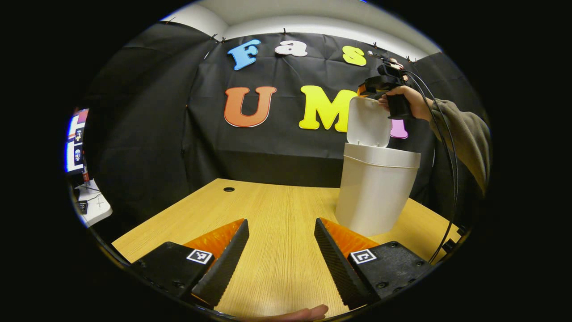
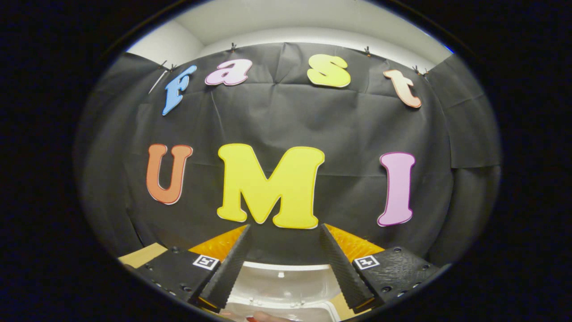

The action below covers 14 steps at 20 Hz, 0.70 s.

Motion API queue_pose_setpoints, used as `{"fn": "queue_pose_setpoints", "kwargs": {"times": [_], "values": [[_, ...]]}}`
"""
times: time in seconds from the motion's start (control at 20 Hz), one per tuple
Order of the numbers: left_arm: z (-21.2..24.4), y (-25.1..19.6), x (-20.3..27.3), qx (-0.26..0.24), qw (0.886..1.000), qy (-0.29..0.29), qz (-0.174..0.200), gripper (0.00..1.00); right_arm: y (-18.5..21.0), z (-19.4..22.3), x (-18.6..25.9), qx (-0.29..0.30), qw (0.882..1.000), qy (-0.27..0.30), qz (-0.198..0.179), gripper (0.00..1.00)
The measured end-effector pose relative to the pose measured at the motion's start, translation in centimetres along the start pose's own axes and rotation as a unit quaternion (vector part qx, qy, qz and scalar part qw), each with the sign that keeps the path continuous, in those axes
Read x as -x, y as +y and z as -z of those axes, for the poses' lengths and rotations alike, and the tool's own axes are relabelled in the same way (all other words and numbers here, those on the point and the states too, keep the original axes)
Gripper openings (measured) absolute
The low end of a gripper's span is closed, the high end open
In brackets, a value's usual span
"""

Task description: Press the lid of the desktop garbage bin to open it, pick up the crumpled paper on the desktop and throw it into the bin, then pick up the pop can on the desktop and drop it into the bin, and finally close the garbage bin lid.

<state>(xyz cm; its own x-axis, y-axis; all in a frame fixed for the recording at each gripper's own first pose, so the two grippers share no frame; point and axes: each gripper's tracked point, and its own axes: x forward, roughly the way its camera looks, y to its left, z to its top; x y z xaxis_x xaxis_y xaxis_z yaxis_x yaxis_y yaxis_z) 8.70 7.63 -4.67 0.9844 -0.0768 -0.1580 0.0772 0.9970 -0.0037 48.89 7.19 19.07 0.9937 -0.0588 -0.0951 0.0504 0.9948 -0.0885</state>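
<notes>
Now: right tongs open, empty, hovering just above bin, lid upright — nearer hand for closing. Left tongs open over counter. Paper, can prob. inside; can't confirm.

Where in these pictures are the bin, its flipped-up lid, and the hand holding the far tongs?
Garbage bin [image 1: 375, 197]: left gripper view, on its front wall.
Lid [image 1: 368, 121]: left gripper view, middle of its raised inner face.
Hand [image 1: 409, 100]: left gripper view, on the knuckles around the handle.
</notes>
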Motion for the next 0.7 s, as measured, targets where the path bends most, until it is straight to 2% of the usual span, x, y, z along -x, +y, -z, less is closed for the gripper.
{"fn": "queue_pose_setpoints", "kwargs": {"times": [0.25, 0.3, 0.35, 0.4, 0.5, 0.7], "values": [[-0.1, 0.1, -0.1, 0.006, 1.000, -0.003, -0.003, 0.96, -0.2, 1.0, 1.7, -0.041, 0.999, 0.021, -0.025, 0.94], [-0.1, 0.0, -0.1, 0.010, 1.000, 0.001, -0.001, 0.96, -0.1, 1.1, 2.3, -0.038, 0.999, 0.022, -0.027, 0.96], [0.2, -0.2, -0.2, 0.019, 1.000, 0.008, 0.004, 0.96, -0.1, 1.5, 3.0, -0.036, 0.999, 0.025, -0.028, 0.94], [0.4, -0.6, -0.2, 0.030, 0.999, 0.014, 0.011, 0.96, -0.1, 1.7, 3.9, -0.033, 0.999, 0.026, -0.028, 0.97], [0.5, -1.4, -0.2, 0.046, 0.999, 0.019, 0.018, 0.96, 0.1, 2.5, 5.9, -0.024, 0.999, 0.024, -0.034, 0.94], [0.3, -3.2, 0.1, 0.023, 0.999, 0.016, 0.023, 0.96, 0.1, 5.3, 8.7, -0.019, 0.998, 0.037, -0.047, 0.94]]}}
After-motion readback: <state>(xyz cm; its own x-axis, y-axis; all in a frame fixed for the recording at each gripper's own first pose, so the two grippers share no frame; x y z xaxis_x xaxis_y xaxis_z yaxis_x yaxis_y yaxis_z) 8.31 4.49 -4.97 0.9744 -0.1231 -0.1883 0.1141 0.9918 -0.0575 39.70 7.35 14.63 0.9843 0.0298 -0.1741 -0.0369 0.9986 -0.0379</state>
